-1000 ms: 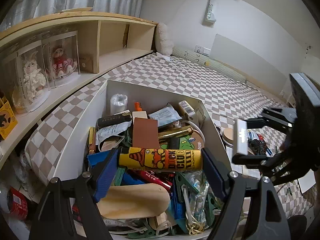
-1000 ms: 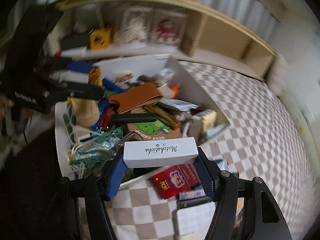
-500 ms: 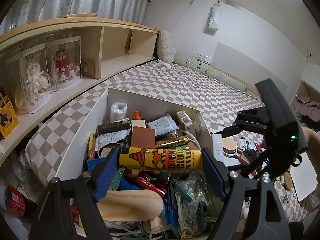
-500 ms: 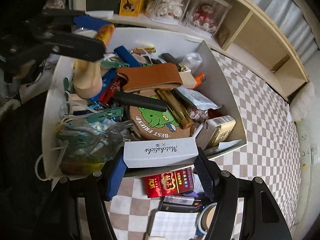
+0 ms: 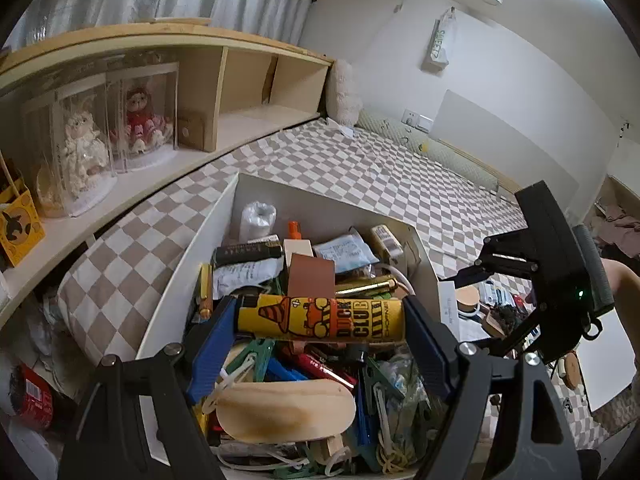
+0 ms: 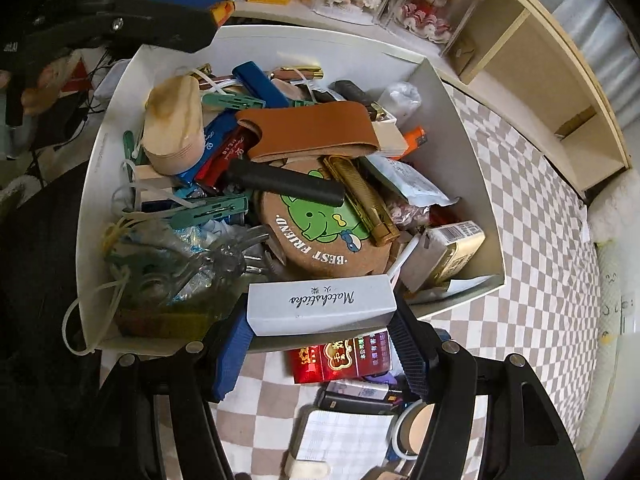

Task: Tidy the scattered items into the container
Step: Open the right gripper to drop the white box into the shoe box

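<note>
- Matchbox, white and lettered, sits crosswise in your right gripper, pinched by its short ends, just above the near rim of the container.
- Carry it further over the heap before letting go (the rim is right beneath it, so a drop here could tip it outside).
- Yellow lighter is clamped end to end in your left gripper, already above the pile; part the jaws low so it settles flat.
- Red packet and other bits lie outside on the checked cover.
</note>
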`<state>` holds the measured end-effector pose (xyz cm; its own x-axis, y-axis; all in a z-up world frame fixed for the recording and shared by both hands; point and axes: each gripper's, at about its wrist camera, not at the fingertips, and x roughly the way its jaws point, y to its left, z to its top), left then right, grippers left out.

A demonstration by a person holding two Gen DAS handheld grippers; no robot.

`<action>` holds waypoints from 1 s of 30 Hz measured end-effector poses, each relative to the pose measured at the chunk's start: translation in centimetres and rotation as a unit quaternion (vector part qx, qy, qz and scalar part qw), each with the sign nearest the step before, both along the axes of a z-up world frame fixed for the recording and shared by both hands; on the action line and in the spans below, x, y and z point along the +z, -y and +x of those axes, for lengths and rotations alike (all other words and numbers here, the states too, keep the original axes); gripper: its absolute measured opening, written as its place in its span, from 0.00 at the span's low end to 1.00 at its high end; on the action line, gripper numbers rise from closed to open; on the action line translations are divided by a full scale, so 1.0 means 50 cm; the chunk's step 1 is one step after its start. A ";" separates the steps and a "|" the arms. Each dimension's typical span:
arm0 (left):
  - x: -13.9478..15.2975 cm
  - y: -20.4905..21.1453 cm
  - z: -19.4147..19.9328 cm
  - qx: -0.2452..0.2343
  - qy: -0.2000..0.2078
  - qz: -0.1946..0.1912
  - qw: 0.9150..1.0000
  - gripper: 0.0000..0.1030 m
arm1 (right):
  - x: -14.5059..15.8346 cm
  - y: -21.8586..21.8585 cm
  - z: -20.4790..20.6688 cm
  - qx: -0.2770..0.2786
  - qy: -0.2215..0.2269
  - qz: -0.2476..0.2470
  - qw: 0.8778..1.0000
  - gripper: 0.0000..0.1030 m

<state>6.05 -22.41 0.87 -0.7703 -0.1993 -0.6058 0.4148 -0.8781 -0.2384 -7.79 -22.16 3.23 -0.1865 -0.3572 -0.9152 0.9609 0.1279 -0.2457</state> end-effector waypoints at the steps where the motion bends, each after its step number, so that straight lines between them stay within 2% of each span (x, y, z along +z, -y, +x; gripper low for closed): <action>1: -0.001 -0.001 0.000 0.000 0.002 -0.001 1.000 0.78 | -0.001 0.000 -0.001 0.000 0.006 0.000 1.000 0.65; 3: -0.002 -0.002 0.000 0.000 0.002 0.000 1.000 0.78 | -0.006 0.001 0.003 0.005 0.017 0.006 1.000 0.65; 7: -0.008 0.000 -0.004 -0.001 0.008 0.008 1.000 0.78 | -0.023 0.006 0.022 0.022 -0.001 0.017 1.000 0.67; 8: -0.008 0.001 -0.006 -0.001 0.010 0.009 1.000 0.78 | -0.023 0.006 0.023 0.022 -0.001 0.015 1.000 0.72; 9: -0.007 0.001 -0.008 -0.001 0.010 0.008 1.000 0.78 | -0.023 0.006 0.022 0.021 0.002 0.016 1.000 0.88; 10: -0.006 0.001 -0.010 -0.001 0.011 0.006 1.000 0.78 | -0.022 0.003 0.021 0.019 0.008 0.018 1.000 0.97; 21: -0.017 -0.033 -0.033 -0.030 0.015 0.007 0.999 0.78 | 0.032 -0.068 -0.004 -0.043 0.005 -0.046 0.998 0.98; 24: -0.016 -0.045 -0.045 -0.042 0.022 -0.003 0.999 0.78 | 0.045 -0.091 0.007 -0.054 -0.005 -0.063 0.997 0.98; 28: -0.017 -0.053 -0.068 -0.042 0.041 -0.024 0.998 0.78 | 0.057 -0.123 0.014 -0.093 -0.002 -0.096 0.991 0.98; 30: -0.020 -0.050 -0.084 -0.038 0.051 -0.031 0.998 0.78 | 0.054 -0.150 0.017 -0.128 0.001 -0.125 0.984 0.98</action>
<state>1.83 -19.89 -0.14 -0.7192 -0.1825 -0.6704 0.3664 -0.9194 -0.1427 -6.96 -14.64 5.91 -0.2986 -0.5123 -0.8052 0.9541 -0.1823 -0.2378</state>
